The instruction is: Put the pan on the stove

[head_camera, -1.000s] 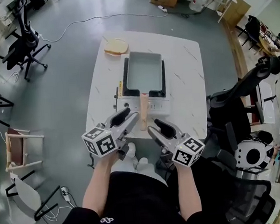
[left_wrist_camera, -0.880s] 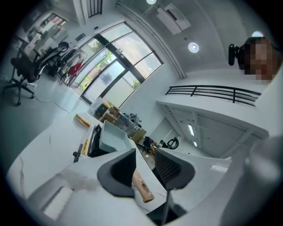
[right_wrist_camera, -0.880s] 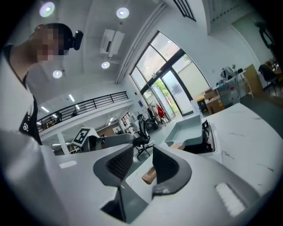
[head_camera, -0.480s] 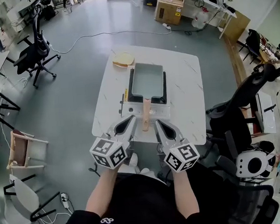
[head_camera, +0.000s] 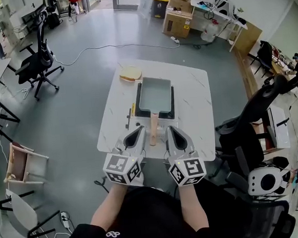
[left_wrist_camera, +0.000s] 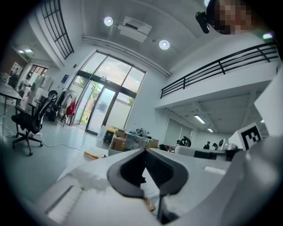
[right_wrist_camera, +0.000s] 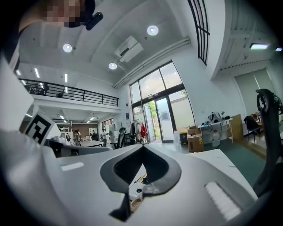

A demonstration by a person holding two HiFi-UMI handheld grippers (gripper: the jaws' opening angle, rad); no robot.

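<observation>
A rectangular grey pan (head_camera: 155, 95) sits on the black stove (head_camera: 137, 99) in the middle of the white table (head_camera: 196, 118). Its wooden handle (head_camera: 153, 129) points toward me. My left gripper (head_camera: 139, 133) is left of the handle's end, near the table's front edge, shut and holding nothing. On the handle's other side my right gripper (head_camera: 171, 133) is shut and empty too. In the left gripper view the jaws (left_wrist_camera: 145, 154) meet, with the handle (left_wrist_camera: 148, 204) showing below them. The right gripper view shows closed jaws (right_wrist_camera: 142, 152) above the stove's front panel (right_wrist_camera: 137, 190).
A slice of bread (head_camera: 130, 73) lies at the table's far left corner. Office chairs stand at the left (head_camera: 37, 63) and right (head_camera: 248, 134). A small wooden chair (head_camera: 23, 162) is near left, cardboard boxes (head_camera: 177, 16) far back, a cable (head_camera: 87, 49) on the floor.
Both grippers went from open to shut and drew back a little toward me. The pan and stove have stayed put while my head view rose.
</observation>
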